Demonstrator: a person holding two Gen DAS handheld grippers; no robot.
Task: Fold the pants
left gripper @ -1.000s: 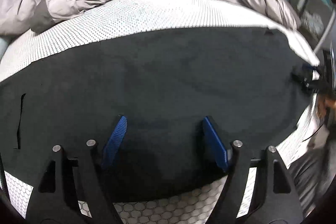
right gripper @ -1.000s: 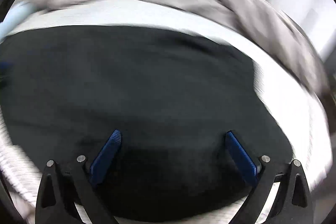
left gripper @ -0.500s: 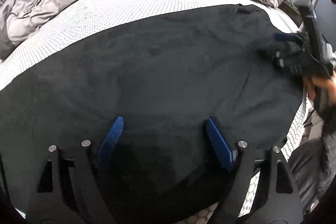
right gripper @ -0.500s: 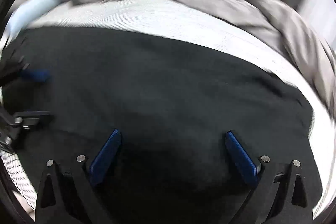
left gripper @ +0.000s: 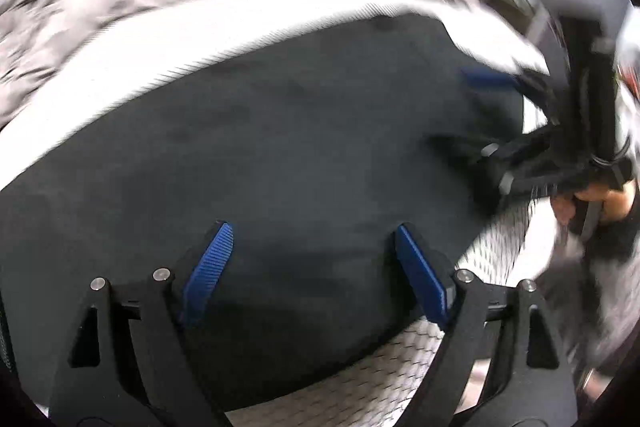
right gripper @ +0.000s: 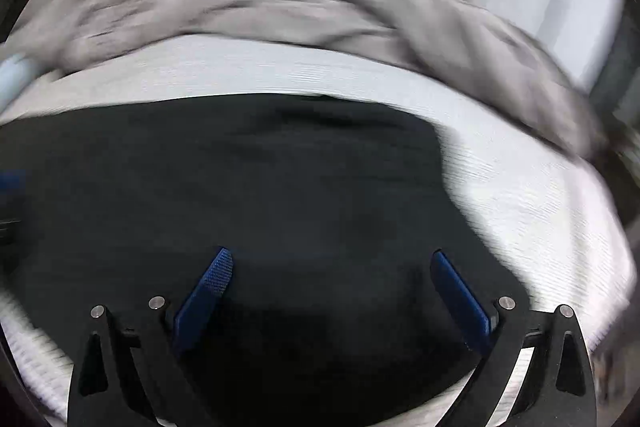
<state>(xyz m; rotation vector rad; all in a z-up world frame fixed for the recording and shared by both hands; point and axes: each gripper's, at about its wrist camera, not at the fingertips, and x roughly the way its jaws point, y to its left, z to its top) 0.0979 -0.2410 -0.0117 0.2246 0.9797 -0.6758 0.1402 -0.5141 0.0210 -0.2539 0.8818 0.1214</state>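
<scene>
With both hand-held grippers, left (left gripper: 310,269) and right (right gripper: 332,291), held wide open and empty above the flat black fabric pants (left gripper: 280,155), only one layer may be pinched.

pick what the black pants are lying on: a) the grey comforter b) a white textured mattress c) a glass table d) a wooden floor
b: the black pants lie flat on the white textured mattress, which shows along their far and right edges; the grey comforter is bunched up beyond them.
</scene>
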